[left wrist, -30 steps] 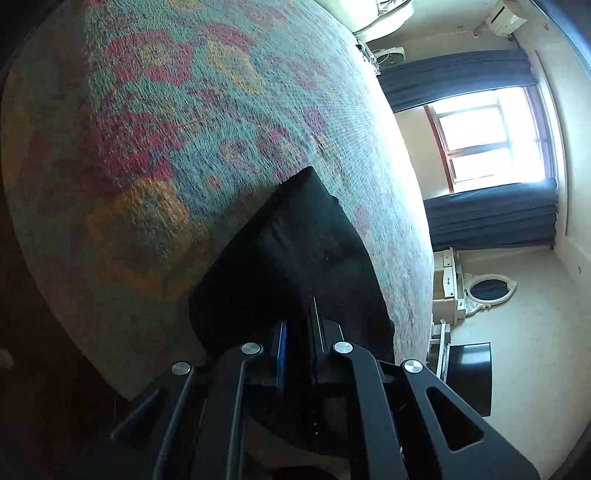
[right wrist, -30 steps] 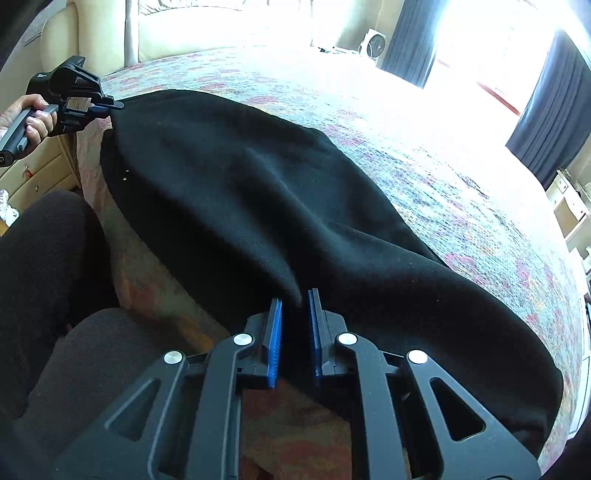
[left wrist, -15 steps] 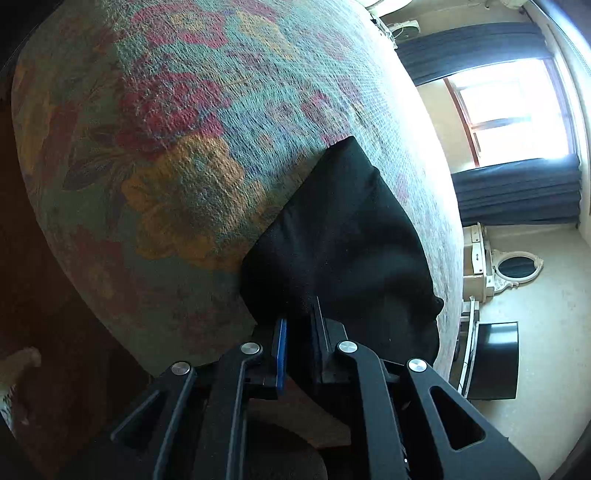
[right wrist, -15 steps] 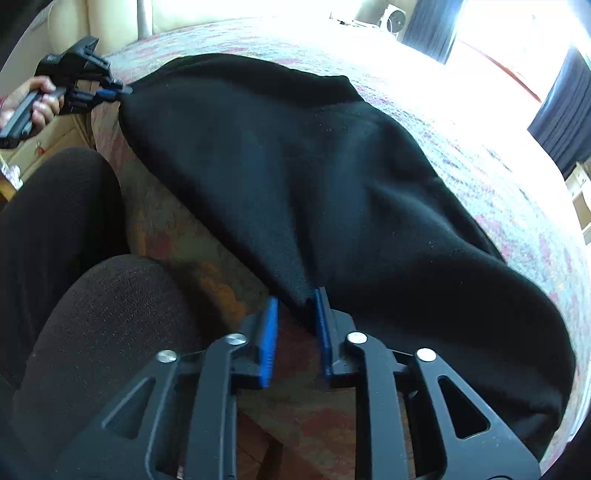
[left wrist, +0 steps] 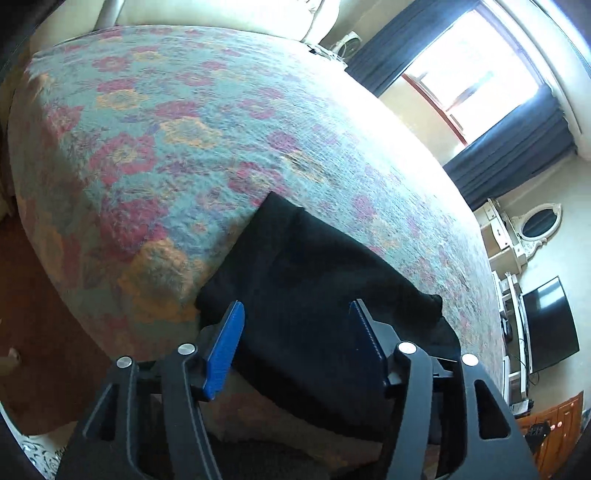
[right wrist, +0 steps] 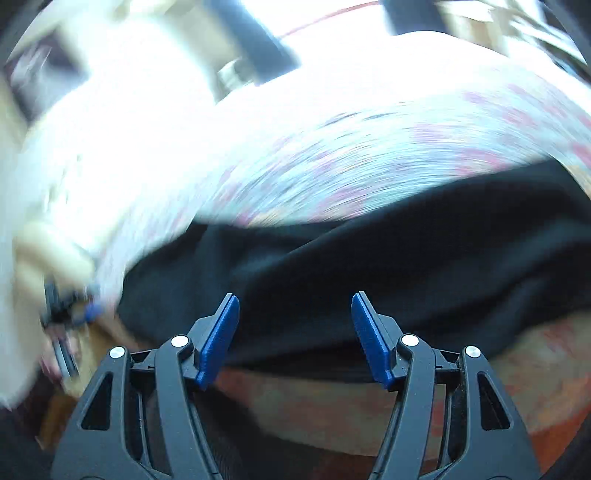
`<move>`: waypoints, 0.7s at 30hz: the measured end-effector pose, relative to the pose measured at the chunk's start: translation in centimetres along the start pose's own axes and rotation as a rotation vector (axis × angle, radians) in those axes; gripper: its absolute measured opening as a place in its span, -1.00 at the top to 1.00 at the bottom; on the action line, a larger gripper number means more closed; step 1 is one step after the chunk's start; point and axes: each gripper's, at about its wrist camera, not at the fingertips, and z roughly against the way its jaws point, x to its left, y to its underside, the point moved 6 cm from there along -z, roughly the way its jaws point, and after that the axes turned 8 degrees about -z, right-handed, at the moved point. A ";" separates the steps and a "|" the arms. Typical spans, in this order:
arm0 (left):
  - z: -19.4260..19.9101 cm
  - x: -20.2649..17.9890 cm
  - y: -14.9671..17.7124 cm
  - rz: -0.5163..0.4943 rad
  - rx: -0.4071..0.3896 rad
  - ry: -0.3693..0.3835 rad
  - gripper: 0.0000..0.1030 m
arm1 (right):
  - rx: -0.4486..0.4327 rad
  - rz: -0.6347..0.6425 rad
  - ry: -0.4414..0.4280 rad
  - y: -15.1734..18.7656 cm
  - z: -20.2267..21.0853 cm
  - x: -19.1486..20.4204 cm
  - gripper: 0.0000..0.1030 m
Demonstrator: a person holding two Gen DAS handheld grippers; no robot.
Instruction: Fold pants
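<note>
The black pants [left wrist: 314, 280] lie folded on the floral bedspread [left wrist: 177, 140] near the bed's front edge. My left gripper [left wrist: 295, 325] is open, its blue pads [left wrist: 223, 350] on either side of the near edge of the pants, holding nothing. In the blurred right wrist view the pants [right wrist: 388, 258] stretch across the bed edge. My right gripper [right wrist: 293, 314] is open just above their near hem. The left gripper [right wrist: 66, 306] shows small at the far left of that view.
A window with dark curtains [left wrist: 509, 155] is beyond the bed. A dresser with an oval mirror [left wrist: 539, 225] and a black TV [left wrist: 550, 325] stand at the right. The headboard [left wrist: 221, 14] is at the back. Brown floor [left wrist: 33, 332] lies left of the bed.
Both grippers have opened and let go of the pants, which now rest on the bed. The right gripper is swinging fast, blurring its view.
</note>
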 end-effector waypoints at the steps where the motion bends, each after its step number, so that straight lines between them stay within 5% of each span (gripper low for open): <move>1: -0.7 -0.6 -0.2 0.000 0.009 0.013 -0.23 | -0.059 -0.099 0.021 -1.4 1.7 -3.0 -0.22; 4: -3.2 -2.4 0.1 0.014 0.056 0.036 -0.29 | -0.205 -0.351 0.068 -4.2 6.2 -11.2 -0.22; 9: -6.7 -4.2 1.5 -0.015 0.131 0.005 -0.34 | -0.259 -0.540 0.184 -6.1 9.1 -20.6 -0.22; 13: -7.5 -3.9 1.3 -0.031 0.127 -0.012 -0.48 | -0.257 -0.659 0.081 -6.3 7.8 -22.8 -0.22; 17: -7.6 -3.1 1.4 0.005 0.125 0.038 -0.54 | -0.321 -0.730 0.077 -6.0 7.9 -24.0 -0.22; 21: -7.7 -2.8 1.3 0.049 0.126 0.070 -0.54 | -0.445 -0.743 0.238 -5.3 11.5 -26.0 -0.22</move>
